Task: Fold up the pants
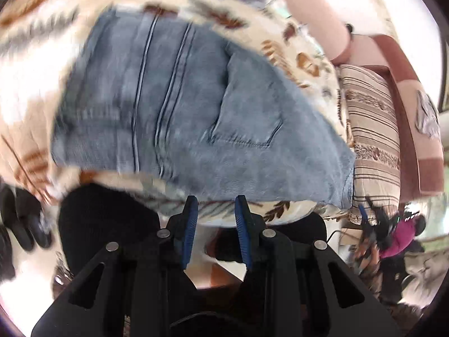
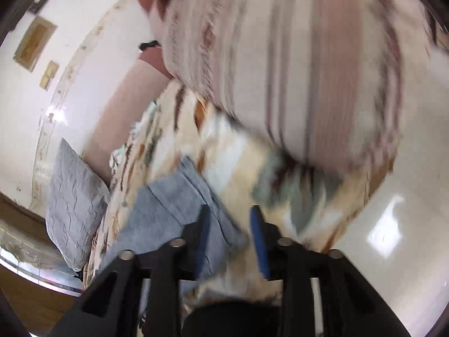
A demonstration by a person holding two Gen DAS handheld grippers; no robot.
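Light blue jeans (image 1: 179,106) lie folded in a compact block on a cream bedspread with a leaf print (image 1: 297,56); a back pocket faces up. My left gripper (image 1: 215,205) is open and empty, held just off the near edge of the jeans. In the right wrist view the jeans (image 2: 168,210) lie at lower left. My right gripper (image 2: 231,217) is open and empty, above the bedspread (image 2: 252,154) just right of the jeans. Both views are blurred by motion.
A striped pillow (image 1: 373,140) lies right of the jeans and fills the upper right wrist view (image 2: 294,56). A grey quilted pillow (image 2: 73,196) leans by the wall. Dark shoes (image 1: 25,219) stand on the floor at left. The shiny floor (image 2: 393,238) lies right of the bed.
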